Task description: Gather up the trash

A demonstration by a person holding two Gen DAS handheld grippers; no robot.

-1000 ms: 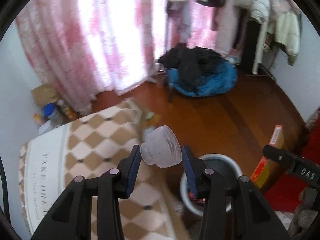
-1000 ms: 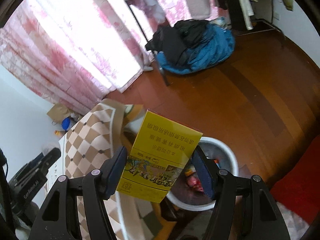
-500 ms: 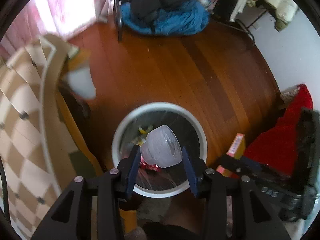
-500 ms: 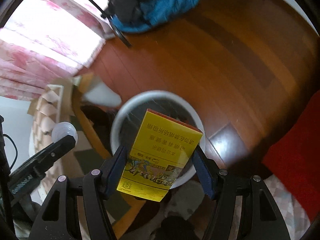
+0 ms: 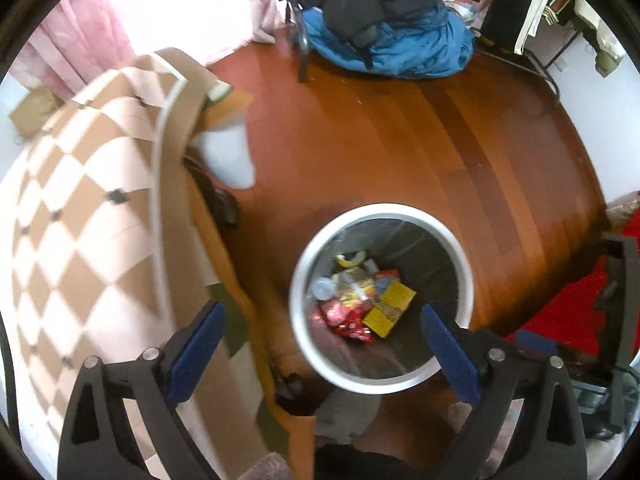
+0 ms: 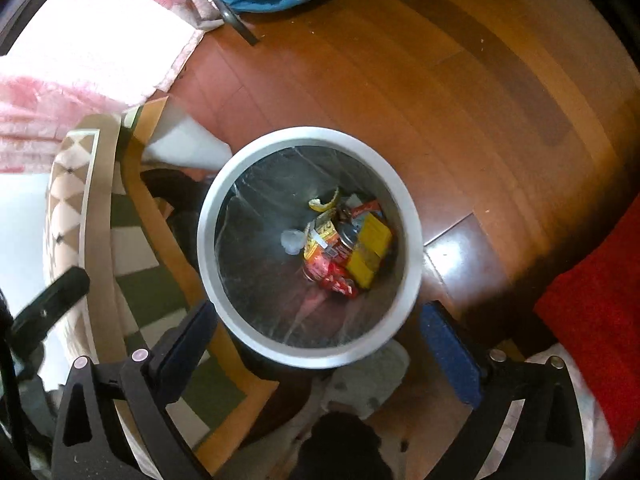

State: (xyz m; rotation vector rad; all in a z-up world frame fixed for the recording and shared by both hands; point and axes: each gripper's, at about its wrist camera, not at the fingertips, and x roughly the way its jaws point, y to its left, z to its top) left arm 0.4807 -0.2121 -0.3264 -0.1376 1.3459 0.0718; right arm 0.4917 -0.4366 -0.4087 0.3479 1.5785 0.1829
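A white-rimmed trash bin (image 5: 448, 236) with a clear liner stands on the wood floor; it also shows in the right wrist view (image 6: 256, 152). Inside lie a yellow box (image 5: 390, 308), red wrappers (image 5: 348, 320), a clear plastic cup (image 5: 322, 288) and a peel. In the right wrist view the yellow box (image 6: 370, 250) and the cup (image 6: 292, 240) lie at the bin's bottom. My left gripper (image 5: 322, 346) is open and empty above the bin's near edge. My right gripper (image 6: 318, 346) is open and empty above the bin's near rim.
A checkered brown-and-cream cloth (image 5: 80, 208) covers a table at the left. A blue and black clothes pile (image 5: 384, 28) lies on the far floor. A red rug (image 6: 592, 320) lies at the right. Pink curtains (image 5: 88, 28) hang behind.
Both grippers moved over the bin and opened. The clear cup left my left gripper and the yellow box left my right gripper; both now lie in the bin.
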